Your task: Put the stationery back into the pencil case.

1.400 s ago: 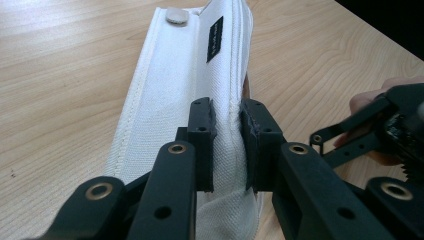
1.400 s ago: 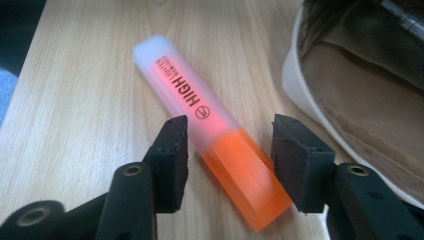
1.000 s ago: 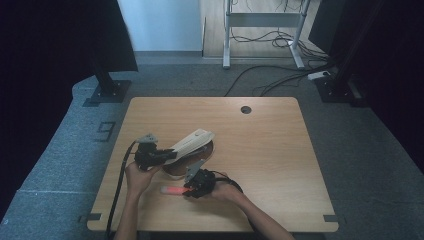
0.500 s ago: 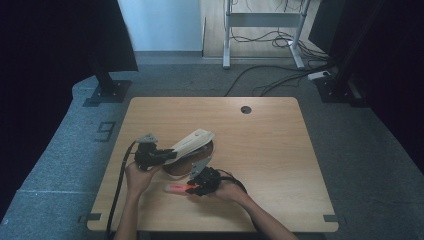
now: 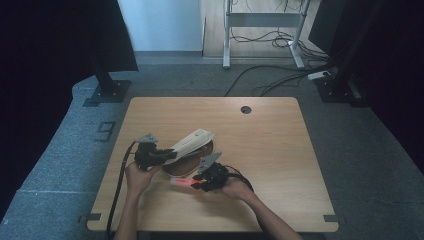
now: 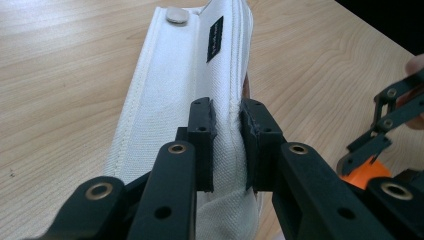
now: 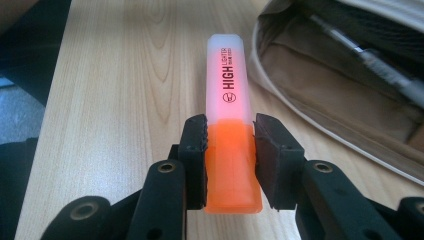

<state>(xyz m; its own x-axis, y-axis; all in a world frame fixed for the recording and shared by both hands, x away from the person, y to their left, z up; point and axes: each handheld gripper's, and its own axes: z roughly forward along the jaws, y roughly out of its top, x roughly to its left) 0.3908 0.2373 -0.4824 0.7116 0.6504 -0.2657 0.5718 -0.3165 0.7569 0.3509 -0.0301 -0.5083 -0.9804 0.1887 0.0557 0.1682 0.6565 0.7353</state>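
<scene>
1. Canvas flap of the pencil case [image 6: 200, 75] pinched by the left tongs [image 6: 227, 145], lifted to bare the opening.
2. Orange highlighter [image 7: 230, 145] clamped in the right tongs [image 7: 230, 155], raised off the desk [image 5: 280, 145], just short of the case mouth.
3. Left to do, probably: slide in, let go, close flap.

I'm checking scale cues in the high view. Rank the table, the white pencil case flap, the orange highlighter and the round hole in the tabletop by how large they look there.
1. Table
2. White pencil case flap
3. Orange highlighter and round hole: both look tiny there, and the highlighter is partly hidden, so I leave these two unranked.
</scene>
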